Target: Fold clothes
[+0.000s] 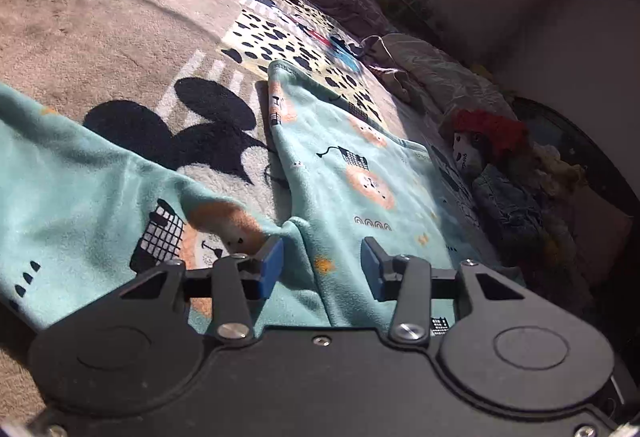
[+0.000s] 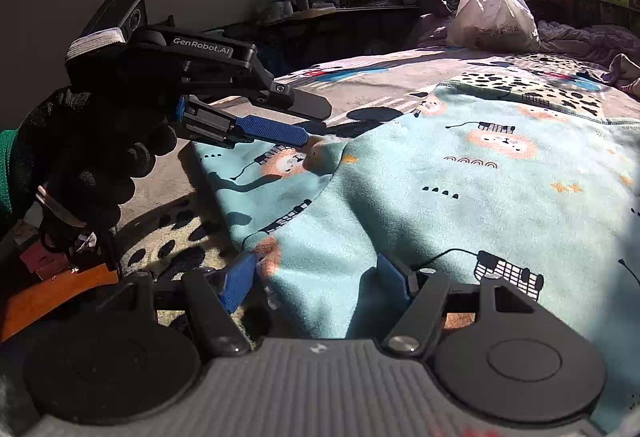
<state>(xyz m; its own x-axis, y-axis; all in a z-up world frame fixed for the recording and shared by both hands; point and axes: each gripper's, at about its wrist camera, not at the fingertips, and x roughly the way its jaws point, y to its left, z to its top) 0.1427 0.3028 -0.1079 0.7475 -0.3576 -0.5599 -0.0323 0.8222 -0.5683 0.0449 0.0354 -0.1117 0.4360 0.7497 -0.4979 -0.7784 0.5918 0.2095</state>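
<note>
Clearly fleecy and soft, the pale teal garment printed with orange lions and little black grid shapes (image 1: 352,165) lies spread over a plush beige cartoon-mouse blanket (image 1: 120,49) covering the bed, with one part flat and another rising in a rumpled ridge. At that ridge sits the left gripper (image 1: 322,267), its jaws apart, blue ribbed pads (image 1: 272,265) on either side of a raised fold that touches the left pad, though nothing is pinched. From the right wrist view this same tool (image 2: 300,129) shows as a black hinged frame reaching over the fleece, held by a hand in a dark knit glove (image 2: 92,157) with a green cuff. The right gripper (image 2: 316,277) also stands with fingers spread, a bunched hump of teal cloth between its blue pads (image 2: 238,283), not clamped. Farther off a crinkled white plastic bag (image 2: 494,17) rests near the window, and a rag doll with red yarn hair (image 1: 488,141) lies at the bed's edge
</note>
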